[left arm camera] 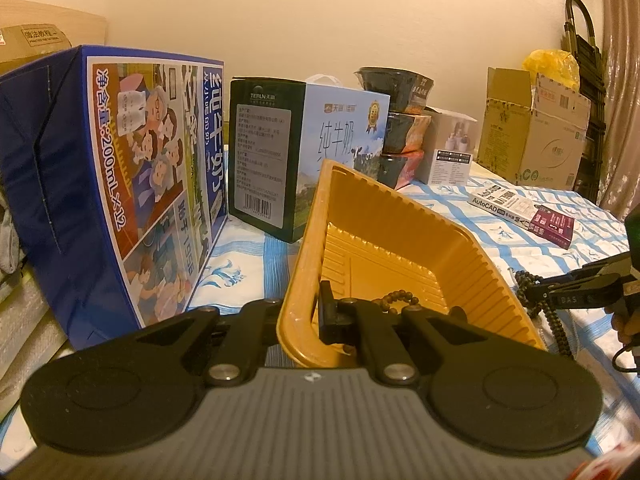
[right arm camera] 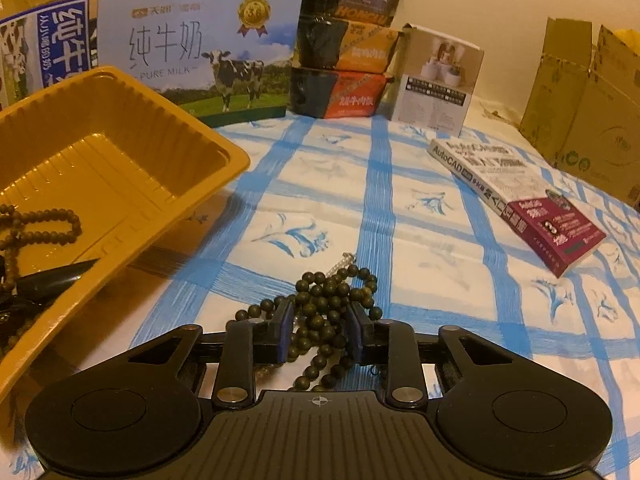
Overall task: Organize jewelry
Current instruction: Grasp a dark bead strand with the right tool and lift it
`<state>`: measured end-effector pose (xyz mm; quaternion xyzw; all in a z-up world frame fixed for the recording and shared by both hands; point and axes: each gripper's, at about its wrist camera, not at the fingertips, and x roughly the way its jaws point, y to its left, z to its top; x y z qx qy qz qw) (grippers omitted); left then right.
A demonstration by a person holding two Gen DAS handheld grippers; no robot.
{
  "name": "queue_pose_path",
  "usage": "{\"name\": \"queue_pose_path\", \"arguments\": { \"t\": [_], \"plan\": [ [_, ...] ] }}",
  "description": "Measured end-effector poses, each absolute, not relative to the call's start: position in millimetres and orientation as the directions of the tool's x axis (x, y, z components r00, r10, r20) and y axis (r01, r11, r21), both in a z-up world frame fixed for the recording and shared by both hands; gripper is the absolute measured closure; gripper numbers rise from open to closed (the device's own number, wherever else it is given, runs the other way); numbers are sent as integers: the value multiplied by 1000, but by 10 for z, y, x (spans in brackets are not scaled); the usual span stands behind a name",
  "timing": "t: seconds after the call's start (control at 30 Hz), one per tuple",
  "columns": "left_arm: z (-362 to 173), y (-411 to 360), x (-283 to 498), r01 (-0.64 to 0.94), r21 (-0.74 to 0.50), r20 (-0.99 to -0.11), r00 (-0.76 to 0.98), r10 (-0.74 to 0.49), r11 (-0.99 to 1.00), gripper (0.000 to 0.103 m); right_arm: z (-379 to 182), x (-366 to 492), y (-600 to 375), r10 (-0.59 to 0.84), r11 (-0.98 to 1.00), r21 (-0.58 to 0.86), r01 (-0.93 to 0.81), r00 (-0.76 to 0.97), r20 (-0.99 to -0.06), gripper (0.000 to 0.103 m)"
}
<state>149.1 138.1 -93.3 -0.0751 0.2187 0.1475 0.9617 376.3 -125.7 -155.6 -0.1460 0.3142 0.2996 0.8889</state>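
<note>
A yellow ribbed plastic tray (left arm camera: 400, 216) is tilted, one end lifted. My left gripper (left arm camera: 298, 316) is shut on the tray's near rim, one finger inside, one outside. A dark bead bracelet (left arm camera: 396, 298) lies inside the tray and also shows in the right wrist view (right arm camera: 40, 222). My right gripper (right arm camera: 320, 330) is shut on a bunch of dark green bead strands (right arm camera: 328, 300), held just above the blue-checked cloth, right of the tray (right arm camera: 100, 160). From the left wrist view the right gripper (left arm camera: 528, 292) holds the hanging beads (left arm camera: 554, 320) beside the tray.
Milk cartons (left arm camera: 112, 184) (right arm camera: 200, 48) stand behind the tray. Stacked noodle bowls (right arm camera: 344, 40), a small white box (right arm camera: 436, 80), a cardboard box (right arm camera: 580, 112) and an AutoCAD book (right arm camera: 520, 200) sit on the checked cloth (right arm camera: 360, 208).
</note>
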Motion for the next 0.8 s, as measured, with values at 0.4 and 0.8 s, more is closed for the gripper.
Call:
{"name": "queue_pose_path", "arguments": {
  "t": [0.4,0.8],
  "plan": [
    [-936,1380,1493,-315,-84,-441,862,248,945,97,-1336,3447,-1494,504,791,35,-611,618,-603,96],
    [-938,1374,1491,-316,-84,-437,864,250,945,97,-533,2908,-2066,566,819,208,-535,693,-447,96]
  ]
}}
